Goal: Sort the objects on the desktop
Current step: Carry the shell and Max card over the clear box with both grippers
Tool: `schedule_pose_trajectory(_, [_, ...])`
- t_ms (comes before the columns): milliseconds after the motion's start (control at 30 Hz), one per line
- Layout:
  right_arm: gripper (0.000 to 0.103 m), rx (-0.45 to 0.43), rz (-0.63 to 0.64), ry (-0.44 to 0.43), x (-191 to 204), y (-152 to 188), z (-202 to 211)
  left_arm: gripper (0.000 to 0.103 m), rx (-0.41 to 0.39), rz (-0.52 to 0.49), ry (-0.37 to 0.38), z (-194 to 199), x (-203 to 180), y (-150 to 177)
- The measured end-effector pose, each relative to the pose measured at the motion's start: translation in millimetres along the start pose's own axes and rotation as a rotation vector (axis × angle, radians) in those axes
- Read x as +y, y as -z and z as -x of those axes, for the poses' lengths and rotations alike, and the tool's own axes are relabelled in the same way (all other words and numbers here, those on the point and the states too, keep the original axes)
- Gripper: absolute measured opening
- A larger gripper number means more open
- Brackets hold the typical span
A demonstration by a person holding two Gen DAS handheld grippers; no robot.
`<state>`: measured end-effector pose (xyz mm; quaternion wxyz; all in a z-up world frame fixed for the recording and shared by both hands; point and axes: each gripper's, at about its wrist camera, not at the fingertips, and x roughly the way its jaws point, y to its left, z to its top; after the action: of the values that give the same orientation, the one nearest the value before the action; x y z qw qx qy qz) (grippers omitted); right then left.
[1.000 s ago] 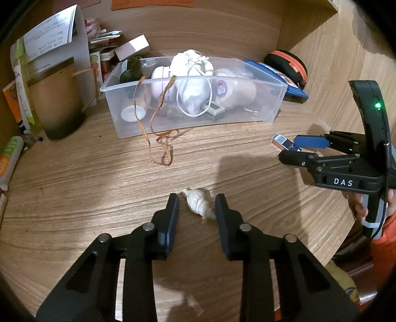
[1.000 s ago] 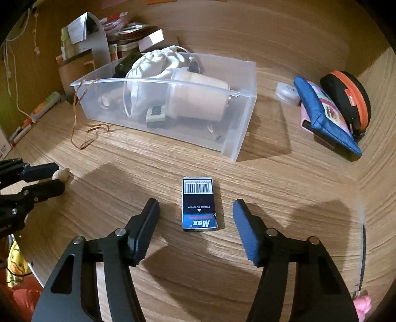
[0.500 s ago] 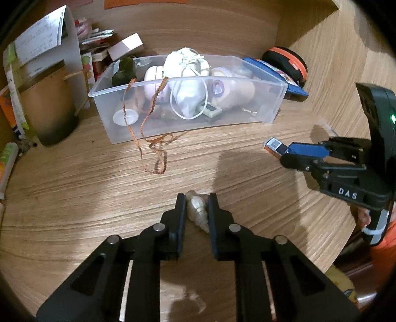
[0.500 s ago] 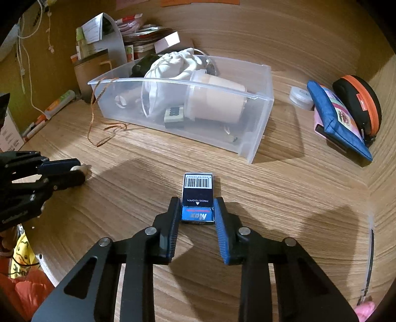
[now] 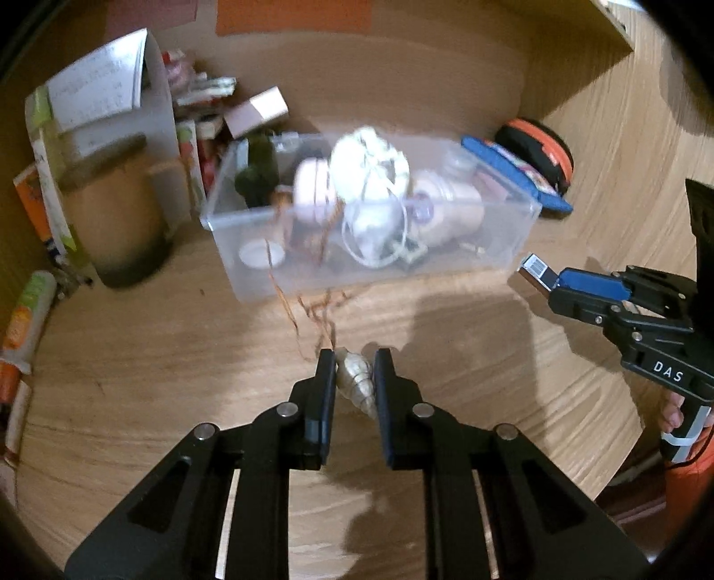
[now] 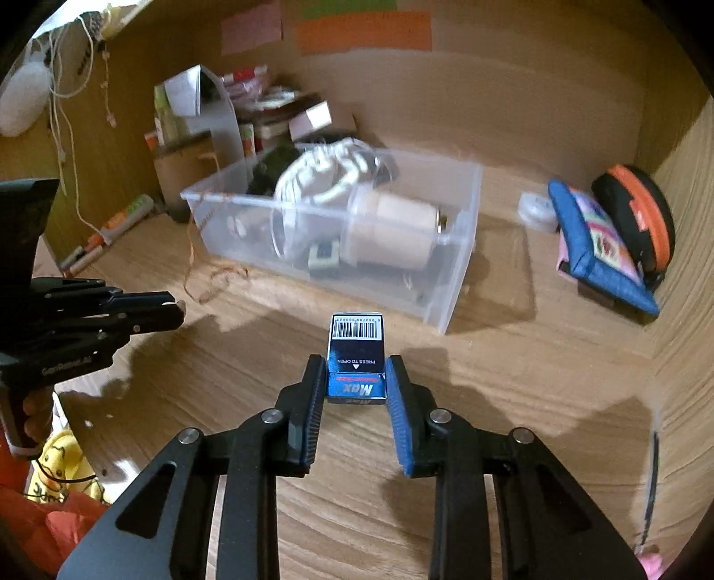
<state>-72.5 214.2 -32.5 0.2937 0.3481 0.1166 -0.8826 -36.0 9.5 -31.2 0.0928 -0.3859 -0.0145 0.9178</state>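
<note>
Low at centre frame, the left gripper (image 5: 354, 374) pinches a pale spiral shell (image 5: 355, 384); likewise the right gripper (image 6: 355, 379) clamps a small staple box (image 6: 356, 357). Beyond both, mid-frame, sits the clear plastic bin (image 6: 450, 285) on the wooden desk (image 5: 134, 357).

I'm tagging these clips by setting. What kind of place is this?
Most likely a home desk in a wooden alcove: a wood-grain desktop, colored sticky notes on the back wall, a pile of papers and small boxes, and a clear storage bin holding odds and ends.
</note>
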Motion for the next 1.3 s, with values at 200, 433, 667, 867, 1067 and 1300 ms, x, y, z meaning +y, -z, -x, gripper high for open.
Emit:
schedule_pose_trajectory(200, [0.025,-0.051,0.002,0.0,1.1,-14.6,11.7,0.016,-0.057,0.012,0.012,15.4,11.0,-22.8])
schedule_pose_trajectory(433, [0.025,-0.097,0.008,0.008,1.8,-31.9,19.6,0.016,-0.13,0.022,0.006,31.4,22.7,-52.8])
schedule_pose_trajectory(667, [0.025,-0.149,-0.023,0.021,-7.5,-53.8,19.4,0.016,-0.144,0.018,0.013,24.7,31.1,-74.8])
schedule_pose_trajectory(867, [0.025,-0.152,-0.047,0.005,-16.7,-73.0,4.7,0.016,-0.147,0.022,0.036,11.2,36.4,-88.8])
schedule_pose_trajectory(1067, [0.025,-0.127,-0.029,-0.034,-4.4,-90.6,-22.1,0.016,-0.123,0.012,0.043,-8.4,36.5,-97.6])
schedule_pose_trajectory(1300, [0.025,-0.083,-0.003,-0.042,7.5,-101.2,-55.3,0.016,-0.073,0.012,0.044,-37.4,39.0,-100.3])
